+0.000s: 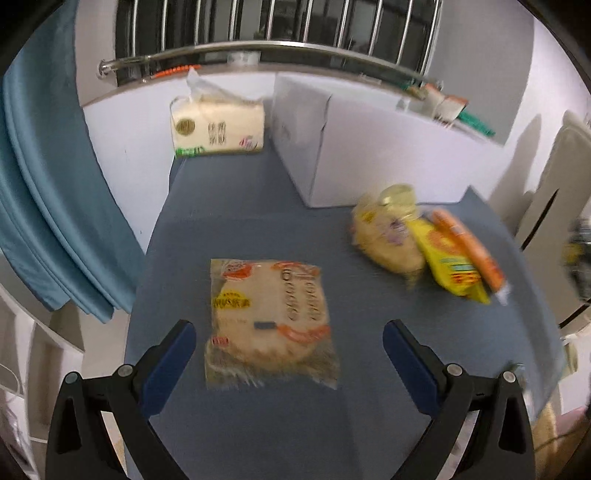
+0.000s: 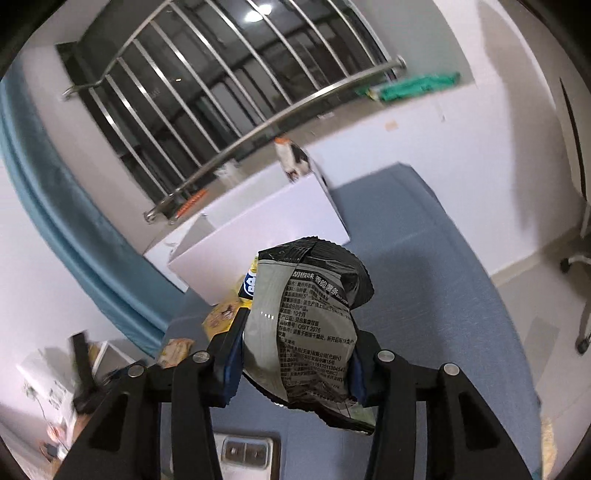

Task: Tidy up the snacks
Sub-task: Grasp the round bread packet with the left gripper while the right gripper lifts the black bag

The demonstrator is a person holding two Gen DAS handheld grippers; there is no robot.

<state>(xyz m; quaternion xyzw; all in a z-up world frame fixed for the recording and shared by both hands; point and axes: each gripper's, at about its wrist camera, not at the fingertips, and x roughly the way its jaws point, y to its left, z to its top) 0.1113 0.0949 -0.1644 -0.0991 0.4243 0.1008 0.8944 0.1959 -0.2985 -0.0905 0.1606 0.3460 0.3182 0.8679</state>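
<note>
A flat clear packet of round pancakes [image 1: 269, 321] lies on the blue-grey table [image 1: 258, 435]. My left gripper [image 1: 290, 336] hovers over it, open, one finger on each side and neither touching. To the right lies a heap: a pale bread bag [image 1: 388, 236], a yellow packet [image 1: 450, 269] and an orange sausage stick [image 1: 469, 240]. My right gripper [image 2: 299, 332] is shut on a black-and-grey snack bag [image 2: 306, 325], held above the table. An open white box [image 2: 266, 218] stands behind it, and the same white box [image 1: 306, 147] shows in the left wrist view.
A tissue pack [image 1: 218, 129] stands at the table's far end beside the box. A blue curtain [image 1: 44, 184] hangs on the left, a barred window [image 1: 280, 26] behind. A yellow packet [image 2: 225, 314] lies under my right gripper. A chair [image 2: 580, 258] stands at the right.
</note>
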